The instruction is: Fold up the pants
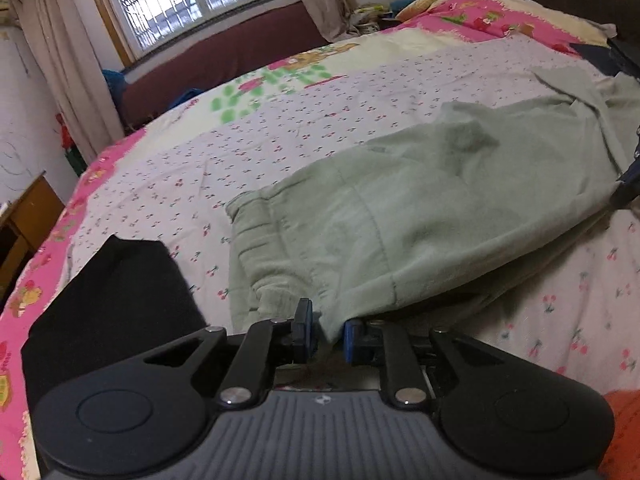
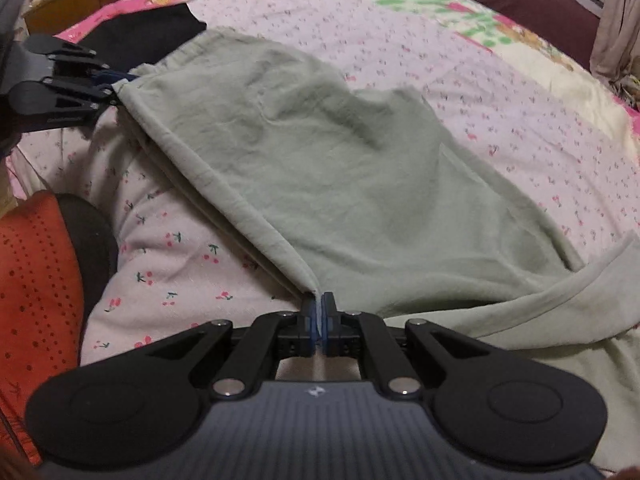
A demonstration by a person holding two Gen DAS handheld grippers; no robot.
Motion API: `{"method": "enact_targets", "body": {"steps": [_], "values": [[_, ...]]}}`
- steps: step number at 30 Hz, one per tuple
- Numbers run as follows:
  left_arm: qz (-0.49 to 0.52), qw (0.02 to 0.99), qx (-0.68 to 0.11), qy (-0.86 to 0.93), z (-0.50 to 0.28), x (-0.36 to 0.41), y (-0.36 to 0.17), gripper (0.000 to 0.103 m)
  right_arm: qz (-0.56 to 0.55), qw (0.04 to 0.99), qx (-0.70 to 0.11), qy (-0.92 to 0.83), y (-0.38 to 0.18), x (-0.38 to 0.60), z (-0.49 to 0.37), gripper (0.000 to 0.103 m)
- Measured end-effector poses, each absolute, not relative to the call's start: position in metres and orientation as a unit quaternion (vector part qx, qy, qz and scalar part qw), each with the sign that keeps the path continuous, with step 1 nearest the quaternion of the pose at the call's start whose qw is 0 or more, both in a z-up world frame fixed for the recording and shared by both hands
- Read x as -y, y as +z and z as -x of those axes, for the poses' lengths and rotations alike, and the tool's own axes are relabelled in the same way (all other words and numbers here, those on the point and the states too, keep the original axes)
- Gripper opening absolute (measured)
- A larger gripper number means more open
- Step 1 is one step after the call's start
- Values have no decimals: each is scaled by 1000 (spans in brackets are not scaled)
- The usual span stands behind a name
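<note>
Right wrist view is showing you are pinching the pants (image 2: pixel 340 168) edge thinly in both hand-held grippers, right hand-held gripper (image 2: pixel 318 314) and left hand-held gripper (image 2: pixel 116 84), so it is risking slipping if you are pulling hard.

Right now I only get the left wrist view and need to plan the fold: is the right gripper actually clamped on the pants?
Observer: Yes. The right gripper has its jaws shut on the folded edge of the green pants.
Operator: Is the edge between both grippers slack?
Observer: It runs fairly straight, raised off the bedspread, up to the left gripper.
Operator: Anything beside me on the right?
Observer: An orange perforated object sits at the near bed edge.
</note>
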State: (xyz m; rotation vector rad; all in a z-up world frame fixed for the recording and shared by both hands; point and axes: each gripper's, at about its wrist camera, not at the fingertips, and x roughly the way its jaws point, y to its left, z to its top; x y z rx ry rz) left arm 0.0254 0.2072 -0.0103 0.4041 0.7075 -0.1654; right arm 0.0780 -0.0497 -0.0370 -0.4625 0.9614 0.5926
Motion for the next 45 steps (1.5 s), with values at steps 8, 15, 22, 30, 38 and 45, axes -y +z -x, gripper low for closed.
{"method": "enact_targets", "body": {"steps": [8, 15, 22, 30, 38, 45], "values": [[-211, 931, -296, -24, -26, -221, 0, 33, 232, 826, -430, 282, -33, 32, -68, 6], [-246, 909, -336, -14, -9, -224, -24, 34, 246, 812, -447, 283, -46, 26, -65, 14], [-239, 909, -341, 28, 1, -238, 0, 34, 173, 838, -422, 299, 8, 57, -70, 24], [-212, 928, -307, 16, -4, -208, 32, 35, 90, 886, -416, 185, 12, 129, -107, 26], [-174, 917, -290, -210, -39, -66, 26, 36, -11, 901, -432, 24, -2, 221, -177, 31], [-151, 885, -304, -320, -69, 46, 4, 48, -56, 890, -449, -49, -20, 240, -265, 46]]}}
